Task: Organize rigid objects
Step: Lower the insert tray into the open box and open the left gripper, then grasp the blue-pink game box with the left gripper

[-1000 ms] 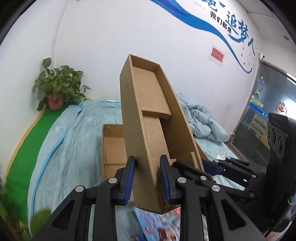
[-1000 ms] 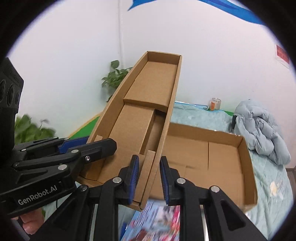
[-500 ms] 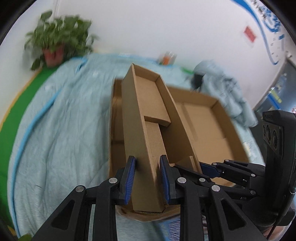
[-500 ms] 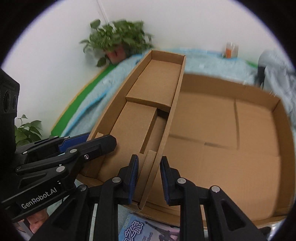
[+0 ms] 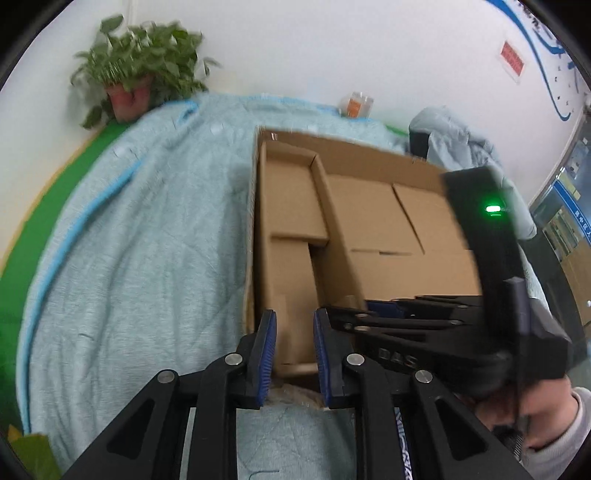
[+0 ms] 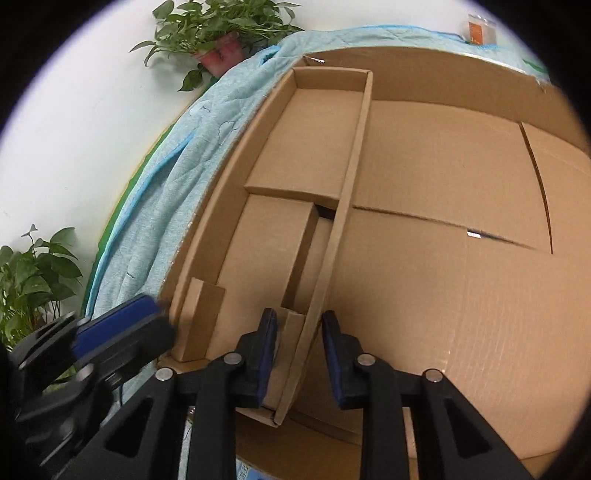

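Observation:
A long narrow cardboard tray (image 5: 288, 206) (image 6: 306, 140) lies flat inside a large shallow cardboard box (image 5: 351, 146) (image 6: 443, 166), along that box's left wall. My left gripper (image 5: 293, 343) is shut on the tray's near end. My right gripper (image 6: 298, 332) straddles the tray's right side wall at the near end. Its jaws are opening, and a gap shows between the wall and the right pad. The right gripper's fingers (image 5: 380, 308) reach in from the right in the left wrist view. A blue pad of the left gripper (image 6: 122, 321) shows at the lower left in the right wrist view.
The box rests on a light blue quilted bedspread (image 5: 129, 258). A potted plant (image 5: 136, 77) (image 6: 218, 33) stands at the far left corner, and another plant (image 6: 33, 273) is at the near left. An orange cup (image 5: 354, 105) and a bundled quilt (image 5: 461, 129) sit behind the box. A hand (image 5: 535, 410) holds the right gripper.
The narrow tray came down from a raised, tilted pose to lie flat in the big box's left side. Both grippers sank with it. The right jaws have widened.

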